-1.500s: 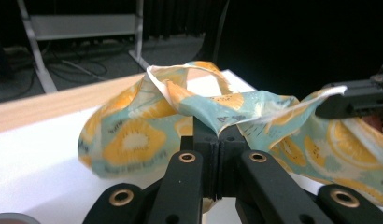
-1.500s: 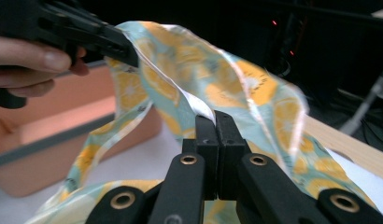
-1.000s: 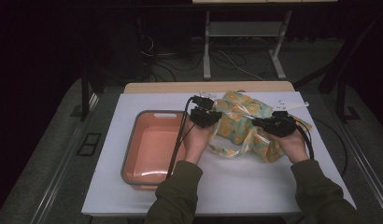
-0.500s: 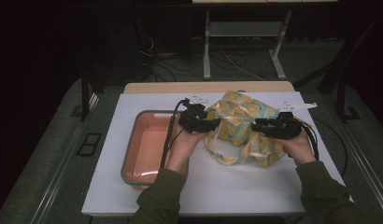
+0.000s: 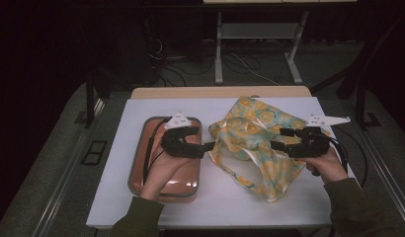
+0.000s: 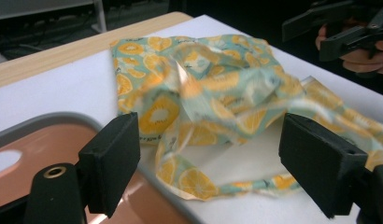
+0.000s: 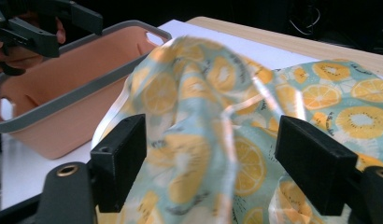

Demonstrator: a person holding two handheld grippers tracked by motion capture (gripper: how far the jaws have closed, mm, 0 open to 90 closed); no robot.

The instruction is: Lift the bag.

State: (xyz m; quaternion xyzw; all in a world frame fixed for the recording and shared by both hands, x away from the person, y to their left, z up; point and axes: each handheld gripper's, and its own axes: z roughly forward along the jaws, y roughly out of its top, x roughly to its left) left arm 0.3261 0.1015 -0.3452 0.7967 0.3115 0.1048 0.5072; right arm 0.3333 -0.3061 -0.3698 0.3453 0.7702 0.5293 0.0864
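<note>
A crumpled cloth [image 5: 250, 131] in pale aqua with an orange-slice print lies on the white table top [image 5: 230, 197], right of centre. My left gripper [image 5: 206, 146] hovers over the right rim of the orange tub [image 5: 163, 170], open and pointing at the cloth's left edge. My right gripper [image 5: 276, 144] is open over the cloth's right half, pointing left. In the left gripper view the cloth [image 6: 203, 93] lies just beyond the wide open jaws of my left gripper [image 6: 213, 163], with a strap looping below. In the right gripper view the cloth [image 7: 213, 140] bulges up between the open jaws of my right gripper [image 7: 217, 168].
The orange tub with a grey rim [image 7: 63, 93] stands on the left part of the table, nothing visible in it. A wooden strip [image 5: 220, 92] runs along the table's far edge. Beyond lie a dark floor, cables and a metal stand [image 5: 260, 44].
Both grippers have drawn back toward the person, the left one also sliding left over the tub. The cloth has slumped lower and spread wider on the table.
</note>
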